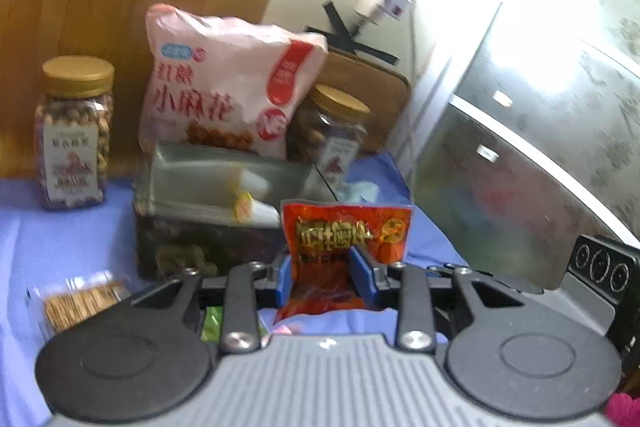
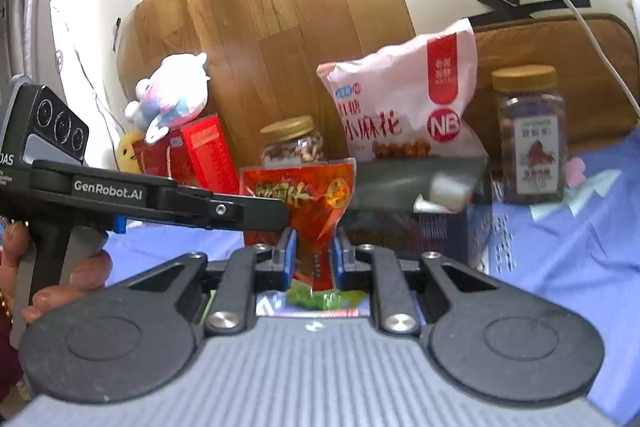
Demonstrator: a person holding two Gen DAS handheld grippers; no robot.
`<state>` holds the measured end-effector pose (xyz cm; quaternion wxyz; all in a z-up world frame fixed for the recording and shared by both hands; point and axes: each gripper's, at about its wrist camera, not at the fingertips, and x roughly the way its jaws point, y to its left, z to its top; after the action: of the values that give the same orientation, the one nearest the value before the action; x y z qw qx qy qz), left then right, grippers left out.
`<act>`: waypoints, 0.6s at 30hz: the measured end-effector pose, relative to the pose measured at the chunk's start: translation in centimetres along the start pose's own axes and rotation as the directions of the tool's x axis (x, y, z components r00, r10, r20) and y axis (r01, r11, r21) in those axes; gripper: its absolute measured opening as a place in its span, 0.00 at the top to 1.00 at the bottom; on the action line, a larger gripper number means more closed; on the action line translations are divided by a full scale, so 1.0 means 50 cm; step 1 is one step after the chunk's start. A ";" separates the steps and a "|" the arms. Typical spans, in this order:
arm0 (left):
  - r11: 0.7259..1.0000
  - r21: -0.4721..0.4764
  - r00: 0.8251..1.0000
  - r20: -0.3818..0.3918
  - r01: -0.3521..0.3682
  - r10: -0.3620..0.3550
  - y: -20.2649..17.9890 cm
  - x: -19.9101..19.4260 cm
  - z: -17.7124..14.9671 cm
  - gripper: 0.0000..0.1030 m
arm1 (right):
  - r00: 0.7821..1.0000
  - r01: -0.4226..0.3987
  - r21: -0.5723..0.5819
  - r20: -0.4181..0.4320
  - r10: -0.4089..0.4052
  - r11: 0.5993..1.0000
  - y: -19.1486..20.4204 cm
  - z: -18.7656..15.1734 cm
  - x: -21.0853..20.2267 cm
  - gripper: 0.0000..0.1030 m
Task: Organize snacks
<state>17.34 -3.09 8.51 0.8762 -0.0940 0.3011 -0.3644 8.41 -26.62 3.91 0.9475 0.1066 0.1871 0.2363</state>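
In the left wrist view, our left gripper (image 1: 325, 273) clamps the red foil snack packet (image 1: 347, 239), held upright before the dark open tin box (image 1: 208, 223). In the right wrist view, our right gripper (image 2: 314, 259) pinches the same packet (image 2: 308, 199) (lower edge), the left one alongside.

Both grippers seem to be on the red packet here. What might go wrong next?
1. The red foil snack packet is pinched by the left gripper and the right gripper together; uneven pulling may tear or drop it.
2. The tall pink snack bag stands upright at the dark open box; pushing the packet in may tip it toward the gold-lidded clear jar.
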 end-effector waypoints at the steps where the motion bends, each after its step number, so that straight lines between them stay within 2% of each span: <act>1: 1.000 0.010 1.000 0.006 -0.013 0.013 0.005 0.007 0.014 0.70 | 1.000 0.000 0.000 0.001 0.000 1.000 -0.007 0.012 0.018 0.79; 9: 0.991 0.008 0.991 -0.021 -0.131 0.131 0.083 0.121 0.104 0.69 | 0.998 0.011 0.070 -0.066 -0.006 0.998 -0.079 0.074 0.178 0.79; 15: 0.978 -0.001 0.975 -0.085 -0.208 0.207 0.135 0.194 0.097 0.67 | 0.986 0.056 0.075 -0.163 -0.043 0.996 -0.110 0.065 0.258 0.75; 18: 0.976 -0.022 0.972 -0.093 -0.216 0.214 0.149 0.198 0.089 0.64 | 0.986 0.083 0.038 -0.147 -0.076 0.996 -0.102 0.059 0.252 0.67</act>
<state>29.81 -4.90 4.65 0.8943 -0.0583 0.3547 -0.2664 22.00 -25.21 1.25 0.9374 0.1026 0.2649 0.2012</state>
